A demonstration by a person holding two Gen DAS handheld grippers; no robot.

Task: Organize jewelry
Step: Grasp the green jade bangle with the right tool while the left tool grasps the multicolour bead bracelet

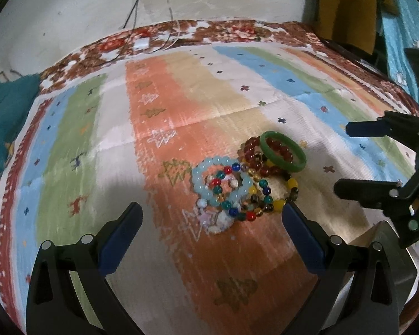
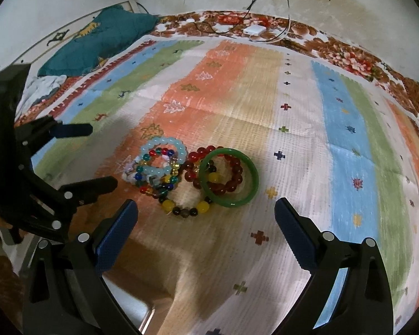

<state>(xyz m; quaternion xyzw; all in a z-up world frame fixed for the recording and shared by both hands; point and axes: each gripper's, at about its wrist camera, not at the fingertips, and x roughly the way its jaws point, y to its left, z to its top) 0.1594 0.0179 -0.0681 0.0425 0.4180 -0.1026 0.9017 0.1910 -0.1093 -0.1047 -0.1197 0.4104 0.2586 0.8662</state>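
A pile of bracelets lies on the striped cloth (image 1: 181,106). A green bangle (image 1: 282,150) (image 2: 229,177) leans on a dark red bead bracelet (image 1: 258,156) (image 2: 234,180). Beside them lie a pale blue bead bracelet (image 1: 198,180) (image 2: 164,143), a multicoloured bead bracelet (image 1: 248,215) (image 2: 156,173) and a yellow-and-dark bead bracelet (image 1: 290,184) (image 2: 184,209). My left gripper (image 1: 211,212) is open and empty just in front of the pile; it also shows in the right wrist view (image 2: 97,156). My right gripper (image 2: 206,209) is open and empty, near the bangle; it also shows in the left wrist view (image 1: 346,157).
A teal cushion (image 2: 103,42) lies at the far left of the bed. A white charger with cables (image 2: 254,30) lies at the far edge by the wall. A pale box corner (image 2: 125,293) shows under my grippers. Yellow and blue fabric (image 1: 349,5) hangs at the right.
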